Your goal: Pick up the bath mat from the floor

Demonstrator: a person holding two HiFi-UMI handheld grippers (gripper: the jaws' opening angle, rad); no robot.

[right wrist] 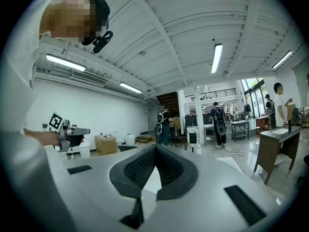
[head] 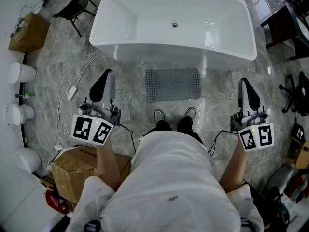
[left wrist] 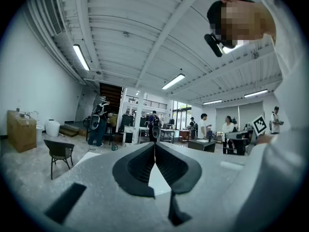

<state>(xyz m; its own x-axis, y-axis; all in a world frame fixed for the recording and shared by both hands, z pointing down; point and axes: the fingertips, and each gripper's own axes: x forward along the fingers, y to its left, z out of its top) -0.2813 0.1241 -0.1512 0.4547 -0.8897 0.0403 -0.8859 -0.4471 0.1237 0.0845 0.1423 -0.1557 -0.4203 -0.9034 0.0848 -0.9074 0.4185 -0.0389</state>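
The grey perforated bath mat [head: 173, 84] lies flat on the marble floor, just in front of the tub and ahead of the person's shoes [head: 174, 115]. My left gripper [head: 108, 72] is held level to the left of the mat, well above the floor. Its black jaws are shut with nothing between them. My right gripper [head: 243, 80] hangs to the right of the mat, also shut and empty. In the left gripper view the left gripper [left wrist: 154, 144] has its jaws pressed together, facing the open room. The right gripper [right wrist: 155, 147] looks the same in the right gripper view. Neither gripper view shows the mat.
A white bathtub [head: 174, 23] stands beyond the mat. White cables [head: 72, 91] trail on the floor at the left, near several white toilets [head: 21, 73] and a black chair [head: 75, 8]. A cardboard box [head: 79, 170] sits at the lower left. Dark furniture [head: 282, 25] stands at the right.
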